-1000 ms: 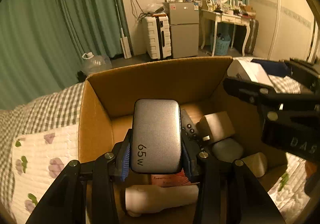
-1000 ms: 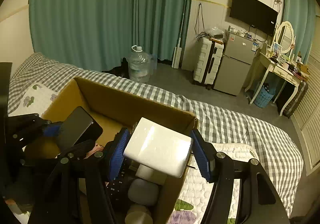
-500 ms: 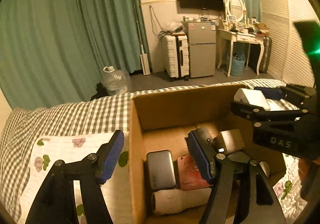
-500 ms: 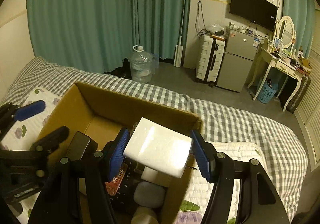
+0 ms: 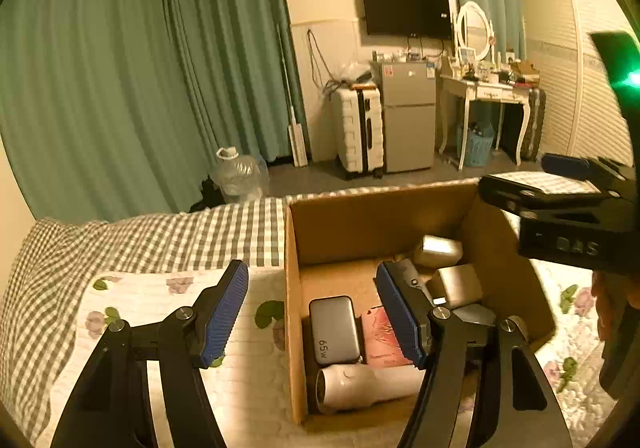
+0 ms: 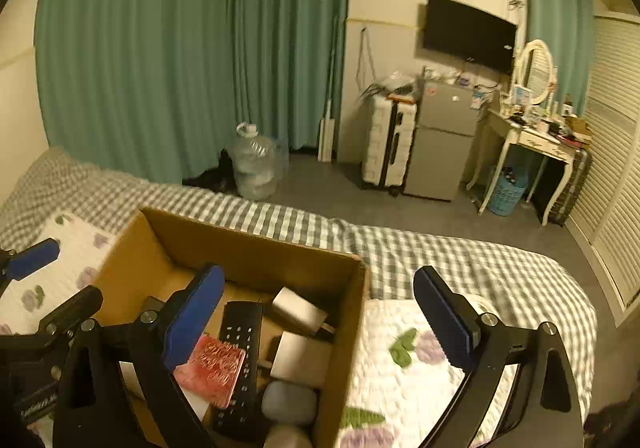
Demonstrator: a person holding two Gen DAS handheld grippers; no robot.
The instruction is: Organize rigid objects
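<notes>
An open cardboard box (image 5: 294, 312) (image 6: 240, 244) sits on the bed. Inside lie a grey 65W charger (image 5: 334, 330), a pink card (image 5: 382, 336) (image 6: 212, 370), a white tube (image 5: 360, 384), a black remote (image 6: 240, 352) and white blocks (image 6: 298, 312) (image 5: 438, 250). My left gripper (image 5: 316, 312) is open and empty, straddling the box's left wall. My right gripper (image 6: 320, 324) is open and empty over the box's right wall; it also shows at the right in the left wrist view (image 5: 560, 203).
The bed has a grey checked sheet (image 6: 420, 248) and a white floral quilt (image 5: 140, 300) (image 6: 404, 360). Beyond the bed stand a water jug (image 6: 256, 167), a white suitcase (image 6: 386, 143), a small fridge (image 6: 442, 143) and a dressing table (image 6: 532, 135).
My left gripper let the 65W charger go into the box, opened and pulled back. My right gripper released the white block into the box and opened wide.
</notes>
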